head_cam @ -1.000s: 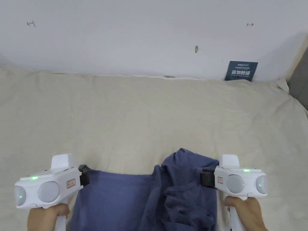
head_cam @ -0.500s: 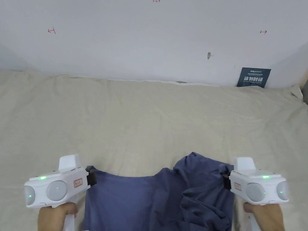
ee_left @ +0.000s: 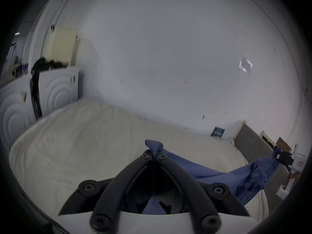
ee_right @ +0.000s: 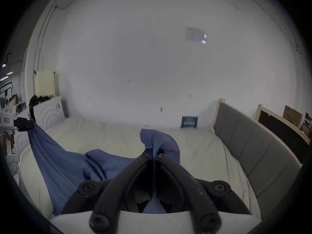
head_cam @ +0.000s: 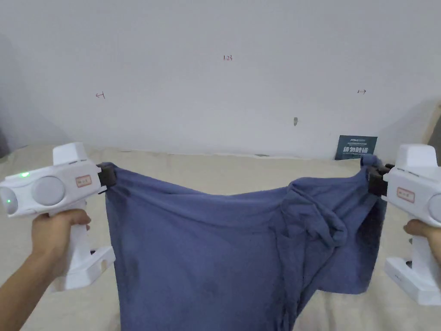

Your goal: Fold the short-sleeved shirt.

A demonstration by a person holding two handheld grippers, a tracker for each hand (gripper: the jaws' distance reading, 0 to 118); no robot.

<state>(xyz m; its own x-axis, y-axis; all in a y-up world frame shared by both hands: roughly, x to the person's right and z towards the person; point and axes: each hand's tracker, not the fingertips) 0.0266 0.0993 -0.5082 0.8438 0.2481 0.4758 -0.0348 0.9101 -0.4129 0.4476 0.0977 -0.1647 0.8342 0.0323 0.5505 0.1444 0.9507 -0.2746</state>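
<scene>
A blue short-sleeved shirt [head_cam: 206,254] hangs in the air above the bed, stretched between both grippers. My left gripper [head_cam: 106,176] is shut on its upper left corner, and a tuft of cloth [ee_left: 154,146] sticks out past the closed jaws. My right gripper [head_cam: 374,177] is shut on the upper right corner, where blue cloth [ee_right: 157,142] bunches over the jaw tips. The shirt's top edge sags in the middle. A twisted bunch of fabric [head_cam: 314,215] hangs right of centre. The lower part runs out of the head view's bottom edge.
A beige sheet covers the bed [head_cam: 241,168] below the shirt. A white wall [head_cam: 215,86] stands behind, with a dark sign [head_cam: 355,147] leaning at its foot. A grey padded headboard [ee_right: 253,146] borders the bed's right side. White cabinets [ee_left: 55,89] stand at the left.
Both grippers have risen from low over the bed and spread apart, lifting the shirt off the sheet. The crumpled cloth now hangs spread out. The head camera has tilted up.
</scene>
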